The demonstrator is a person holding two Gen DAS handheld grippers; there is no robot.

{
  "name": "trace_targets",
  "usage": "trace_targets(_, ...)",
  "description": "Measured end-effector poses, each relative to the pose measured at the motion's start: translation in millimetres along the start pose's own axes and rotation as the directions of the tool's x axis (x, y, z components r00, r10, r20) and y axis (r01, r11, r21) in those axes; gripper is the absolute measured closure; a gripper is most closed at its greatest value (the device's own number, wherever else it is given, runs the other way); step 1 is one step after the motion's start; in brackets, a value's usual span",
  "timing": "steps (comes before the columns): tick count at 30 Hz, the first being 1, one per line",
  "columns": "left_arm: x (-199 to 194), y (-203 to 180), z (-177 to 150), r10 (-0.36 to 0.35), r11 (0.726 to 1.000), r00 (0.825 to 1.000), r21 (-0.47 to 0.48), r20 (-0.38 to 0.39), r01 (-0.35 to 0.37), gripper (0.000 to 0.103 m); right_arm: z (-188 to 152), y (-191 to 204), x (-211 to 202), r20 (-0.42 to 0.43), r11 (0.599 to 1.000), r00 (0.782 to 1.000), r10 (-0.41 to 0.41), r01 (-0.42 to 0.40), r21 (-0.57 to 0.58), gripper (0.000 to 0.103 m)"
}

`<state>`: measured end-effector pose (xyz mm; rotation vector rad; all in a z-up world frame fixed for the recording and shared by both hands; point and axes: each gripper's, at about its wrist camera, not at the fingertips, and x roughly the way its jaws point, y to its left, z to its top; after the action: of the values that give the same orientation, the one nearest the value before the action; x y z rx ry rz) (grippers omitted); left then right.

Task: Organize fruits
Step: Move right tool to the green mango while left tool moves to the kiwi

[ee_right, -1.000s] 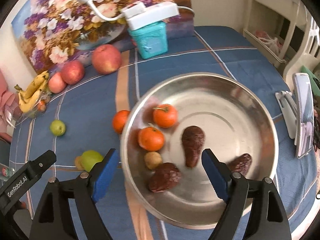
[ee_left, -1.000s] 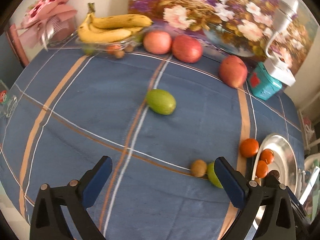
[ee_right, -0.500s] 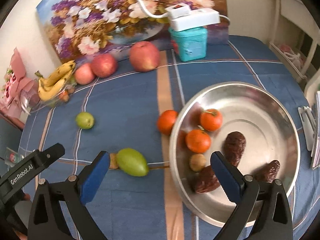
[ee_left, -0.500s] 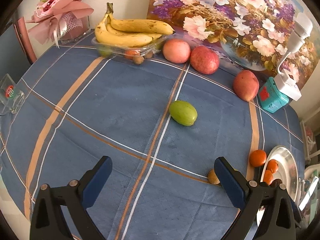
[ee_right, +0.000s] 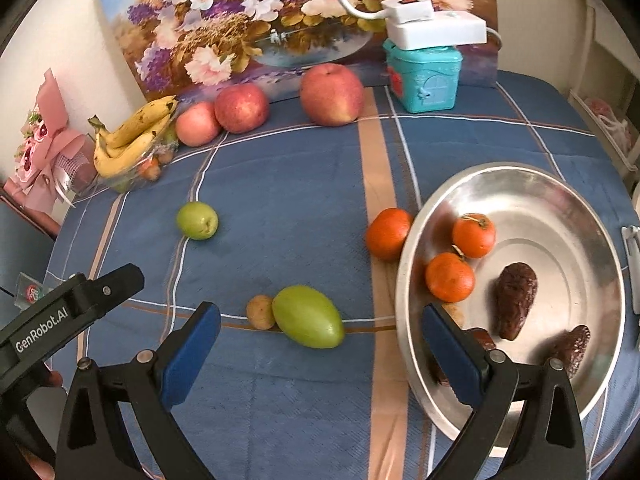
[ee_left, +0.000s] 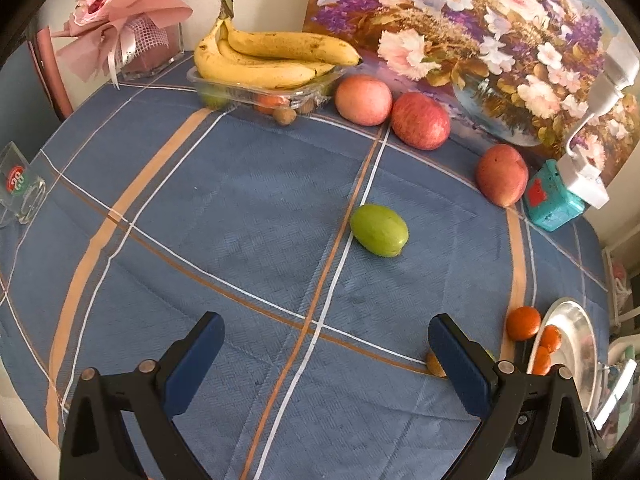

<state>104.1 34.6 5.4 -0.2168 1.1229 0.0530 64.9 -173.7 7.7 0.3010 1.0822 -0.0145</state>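
A: Why is the right gripper point(ee_right: 320, 354) hanging spread wide and empty?

B: I'd judge it's lining up on the green mango point(ee_right: 308, 317), lying just left of the steel plate point(ee_right: 560, 192).

A: And the left gripper point(ee_left: 326, 354)?

B: Also gaping, empty. Only its view is showing the glass point(ee_left: 18, 190).

Green mango point(ee_right: 308, 317) touching small brown fruit point(ee_right: 260, 312) — perhaps a kiwi.

flower painting point(ee_right: 248, 20) — teal box point(ee_right: 426, 76) — pink bouquet point(ee_left: 120, 20) — plaid tablecloth point(ee_left: 240, 216)
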Motion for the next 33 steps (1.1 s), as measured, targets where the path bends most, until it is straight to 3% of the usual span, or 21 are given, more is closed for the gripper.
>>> trace_targets(8, 13, 5, 0, 0.004, 1.0, 0.999, -0.027, -0.034, -0.005, 0.0, 0, -1, 15, -0.033, 1.0, 0.999, 0.021, -0.021, 0.014, 0.003)
trace_targets(16, 20, 0, 1, -0.032, 0.999, 0.998, -0.039, -0.051, 0.03, 0.0, 0, 1, 13, 0.005, 0.999, 0.999, 0.038, -0.038, 0.018, 0.004)
trace_targets(19, 22, -2, 1, -0.034, 0.999, 0.998, -0.037, -0.057, 0.032, 0.0, 0, 0, 14, 0.001, 0.999, 0.999, 0.04, -0.04, 0.024, 0.021)
trace_targets(33, 29, -9, -3, -0.035, 0.999, 0.996, -0.02, -0.083, 0.033, 0.0, -7, 1, 38, -0.074, 0.999, 0.997, 0.037, -0.036, 0.021, 0.041)
